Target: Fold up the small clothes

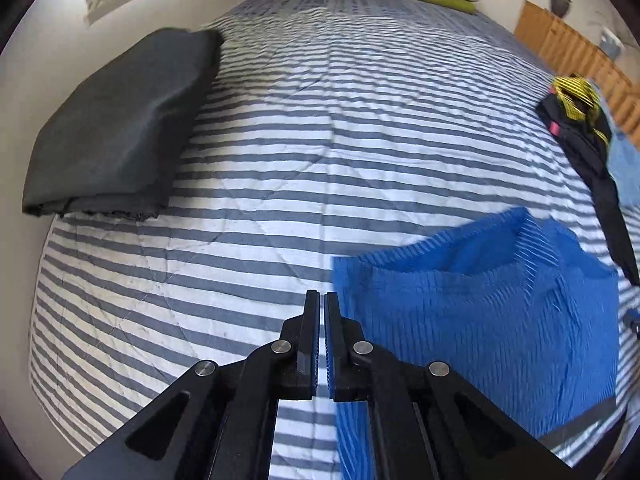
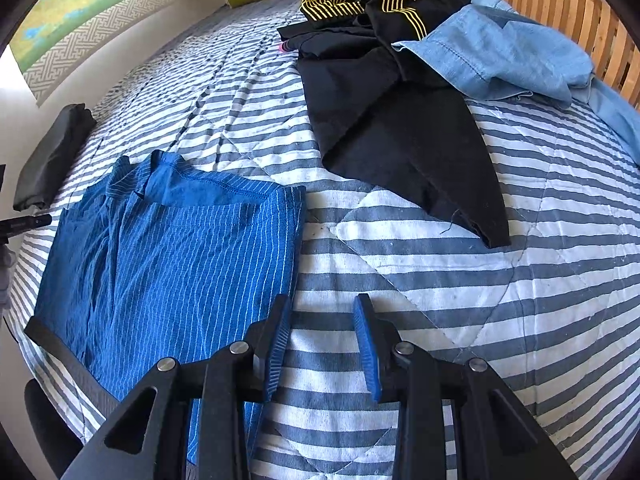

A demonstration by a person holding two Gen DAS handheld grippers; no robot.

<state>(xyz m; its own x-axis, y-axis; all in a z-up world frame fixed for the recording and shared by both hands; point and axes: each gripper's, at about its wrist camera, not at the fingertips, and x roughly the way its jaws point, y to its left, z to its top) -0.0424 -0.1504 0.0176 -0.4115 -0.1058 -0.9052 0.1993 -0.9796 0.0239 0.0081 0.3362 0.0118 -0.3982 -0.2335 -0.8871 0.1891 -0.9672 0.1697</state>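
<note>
On the bed [image 2: 480, 280] we see our left hand-held gripper [image 1: 321, 300] closed and empty beside the blue shorts [image 2: 172, 248], right hand-held gripper [image 2: 322, 312] apart.

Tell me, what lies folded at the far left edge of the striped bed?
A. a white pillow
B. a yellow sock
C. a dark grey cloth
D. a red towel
C: a dark grey cloth lies folded flat by the wall on the striped bed, apart from the blue shirt.
</note>
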